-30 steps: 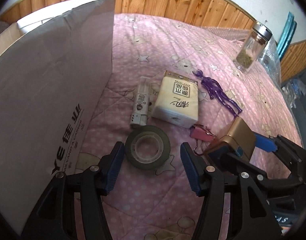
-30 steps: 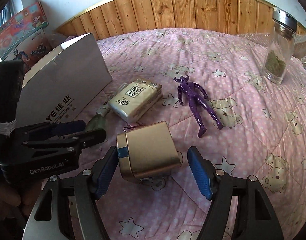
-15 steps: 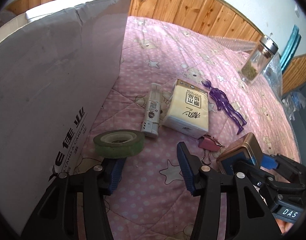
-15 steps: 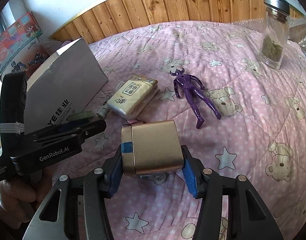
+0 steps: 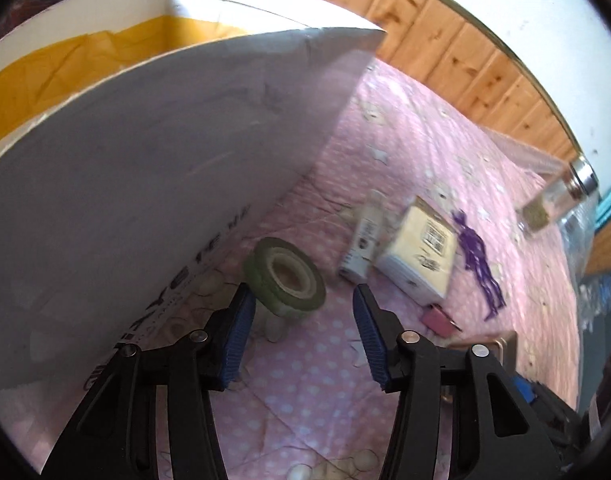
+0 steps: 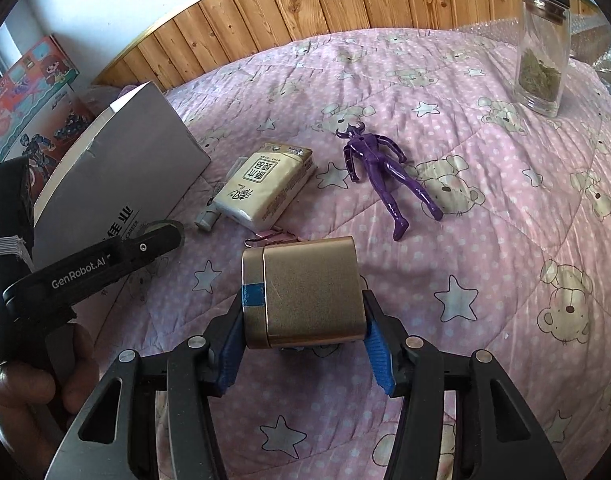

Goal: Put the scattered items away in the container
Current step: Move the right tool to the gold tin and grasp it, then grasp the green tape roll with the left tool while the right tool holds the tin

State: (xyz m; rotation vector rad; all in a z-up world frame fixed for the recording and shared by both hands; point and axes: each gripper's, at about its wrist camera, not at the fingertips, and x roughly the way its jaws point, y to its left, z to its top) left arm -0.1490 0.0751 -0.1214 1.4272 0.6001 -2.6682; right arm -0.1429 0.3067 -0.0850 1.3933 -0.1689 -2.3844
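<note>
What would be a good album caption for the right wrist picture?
Right gripper clamps a gold tin above a pink bedspread strewn with a purple figure and tissue pack.

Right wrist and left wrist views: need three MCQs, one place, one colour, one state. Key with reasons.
1. Where is the green tape roll?
A. Inside the white box
B. Outside the white box, close to its printed wall
C. On top of the gold tin

2. What colour is the toy figure?
A. Red
B. Yellow
C. Purple

3. What is the right hand-held gripper doing?
A. Shut on the gold tin
B. Open, holding nothing
C. Shut on the toy figure

Key:
1 B: the green tape roll sits on the quilt side of the white box wall.
2 C: the toy figure is purple all over.
3 A: the right hand-held gripper has both pads pressed on the gold tin.
</note>
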